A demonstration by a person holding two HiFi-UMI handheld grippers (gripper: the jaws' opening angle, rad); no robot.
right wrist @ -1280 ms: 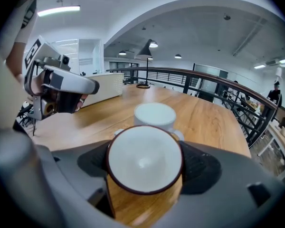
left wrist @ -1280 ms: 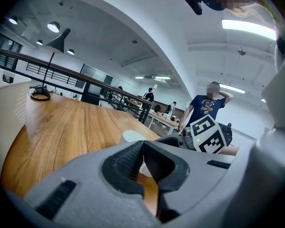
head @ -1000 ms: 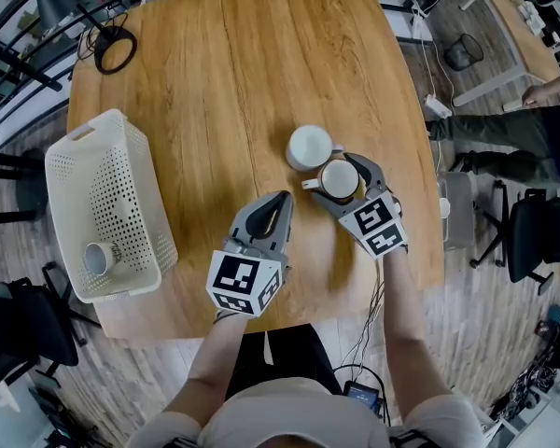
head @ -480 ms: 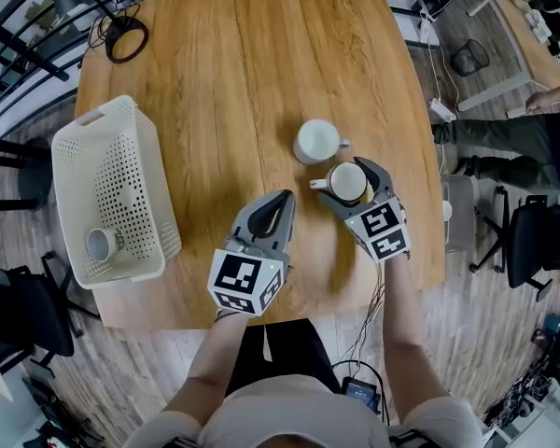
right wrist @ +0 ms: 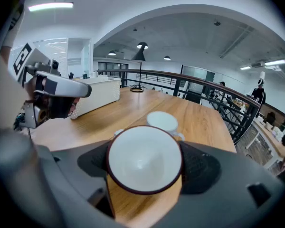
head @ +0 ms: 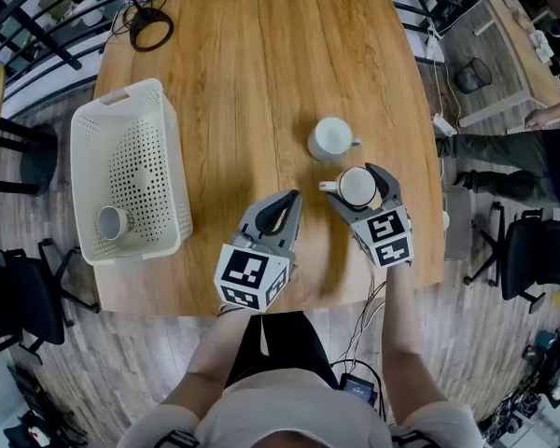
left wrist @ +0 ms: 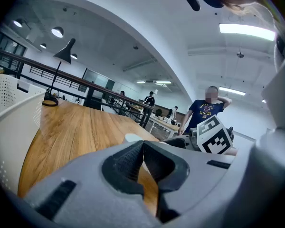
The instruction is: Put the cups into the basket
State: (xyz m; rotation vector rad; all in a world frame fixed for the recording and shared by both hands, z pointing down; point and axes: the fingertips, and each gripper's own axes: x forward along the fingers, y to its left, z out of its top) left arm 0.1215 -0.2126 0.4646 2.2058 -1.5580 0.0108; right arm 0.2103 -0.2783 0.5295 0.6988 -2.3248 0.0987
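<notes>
Near the table [head: 413, 157] edge, the right claw [head: 358, 190] grips a cup [right wrist: 143, 158].

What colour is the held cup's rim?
Dark reddish-brown, on a white cup; clearest in the right gripper view.

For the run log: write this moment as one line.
right tool: shut on cup | left tool: shut, empty | second cup: on table | third cup: in basket

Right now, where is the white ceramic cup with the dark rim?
In the head view, the white dark-rimmed cup is clamped in the right gripper, right of centre over the wooden table, just below the plain white mug.
</notes>
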